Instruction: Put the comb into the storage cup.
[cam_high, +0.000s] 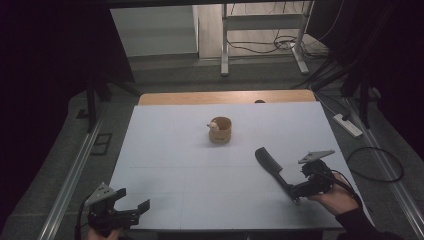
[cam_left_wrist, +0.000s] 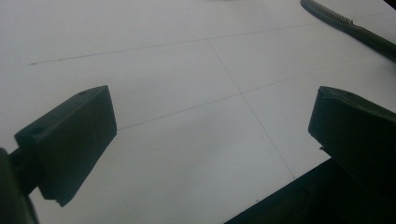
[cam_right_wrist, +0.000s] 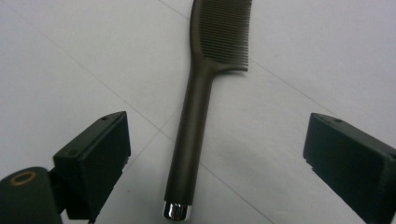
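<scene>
1. A white tabletop (cam_high: 175, 165) crossed by thin seam lines, with a strip of wood along its far edge, stands in a dim room with a grey floor, dark curtains, a desk frame (cam_high: 262, 37) and cables behind.
2. A small round wooden cup (cam_high: 220, 130) sits near the tabletop's middle, toward the far edge; a pale small thing rests at its rim, too small to tell.
3. A dark comb (cam_right_wrist: 201, 93) lies flat near the right edge.
4. The right gripper (cam_right_wrist: 215, 154) is spread wide, its jaws either side of the comb's handle, touching nothing.
5. The left gripper (cam_high: 132, 202), at the near left corner, is spread wide and empty.
</scene>
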